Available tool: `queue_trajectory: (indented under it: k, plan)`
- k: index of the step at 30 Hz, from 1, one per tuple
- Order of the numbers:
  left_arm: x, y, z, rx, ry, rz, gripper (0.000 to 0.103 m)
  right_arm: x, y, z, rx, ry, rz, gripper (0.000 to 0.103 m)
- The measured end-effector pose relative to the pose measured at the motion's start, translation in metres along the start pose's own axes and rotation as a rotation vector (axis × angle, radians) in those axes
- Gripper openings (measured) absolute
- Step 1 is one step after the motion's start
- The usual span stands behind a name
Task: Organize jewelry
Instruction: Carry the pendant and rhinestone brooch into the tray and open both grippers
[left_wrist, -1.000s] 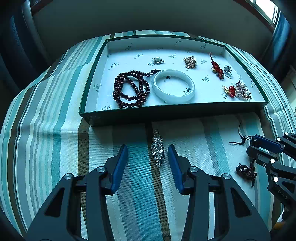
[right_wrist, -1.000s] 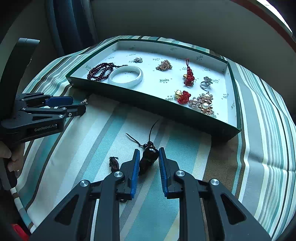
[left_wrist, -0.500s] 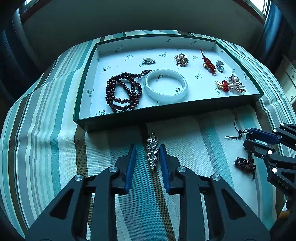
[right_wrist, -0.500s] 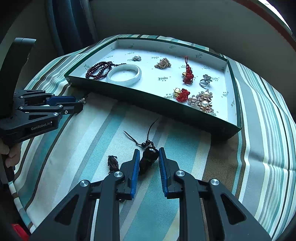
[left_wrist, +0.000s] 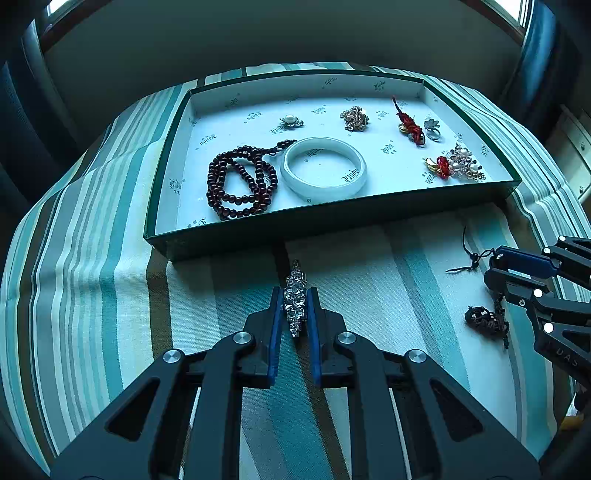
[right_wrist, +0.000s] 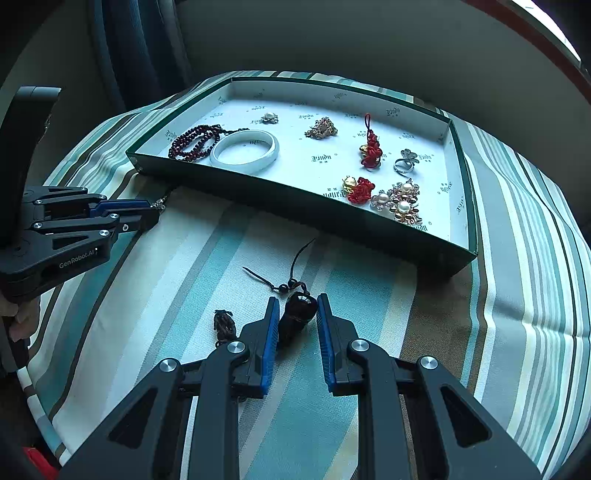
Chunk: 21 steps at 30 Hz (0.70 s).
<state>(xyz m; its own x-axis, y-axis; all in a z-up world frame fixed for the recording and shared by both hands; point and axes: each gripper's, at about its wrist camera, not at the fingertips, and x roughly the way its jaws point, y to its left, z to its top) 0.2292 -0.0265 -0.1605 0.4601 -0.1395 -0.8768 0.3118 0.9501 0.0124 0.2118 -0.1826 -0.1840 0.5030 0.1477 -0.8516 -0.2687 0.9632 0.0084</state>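
Silver crystal glints between blue pads at the centre of the left wrist view: the rhinestone brooch lies on the striped cloth with its long axis pointing straight away from the camera, in line with the fingers. The left gripper has its jaws pressed in on the brooch's two long flanks, pinching it across its narrow width; whether it has left the cloth cannot be told. The near wall of the green tray stands just beyond the brooch's far tip, so the coming lift seems to need a rise over that wall and then a forward carry.

In the lower middle of the right wrist view, the right gripper straddles a dark pendant whose black cord trails toward the tray. Its jaws are narrowly spread; the left pad looks to touch the pendant, while a gap shows at the right pad, so the grasp appears unfinished. A small dark charm lies just left of that gripper.

Inside the tray rest a white bangle, dark red beads touching it on the left, and several small brooches to the right. Each hand is nearest its own piece.
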Motion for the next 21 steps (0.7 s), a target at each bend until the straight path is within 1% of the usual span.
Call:
queue_trajectory:
  k: [6,12,17,21]
  plan:
    - [-0.011,0.001,-0.006,-0.035,-0.023,-0.004,0.013,-0.007,0.002,-0.003,0.015,-0.014,-0.007,0.021]
    - [-0.031,0.001,-0.006,-0.052,-0.068,-0.008,0.013,-0.024,0.003,-0.003,0.030,-0.047,-0.008,0.021]
    - [-0.050,0.002,0.002,-0.064,-0.117,-0.006,0.013,-0.041,-0.001,0.005,0.045,-0.091,-0.012,0.021]
    - [-0.064,0.002,0.013,-0.068,-0.162,-0.001,0.013,-0.054,-0.004,0.019,0.054,-0.139,-0.015,0.021]
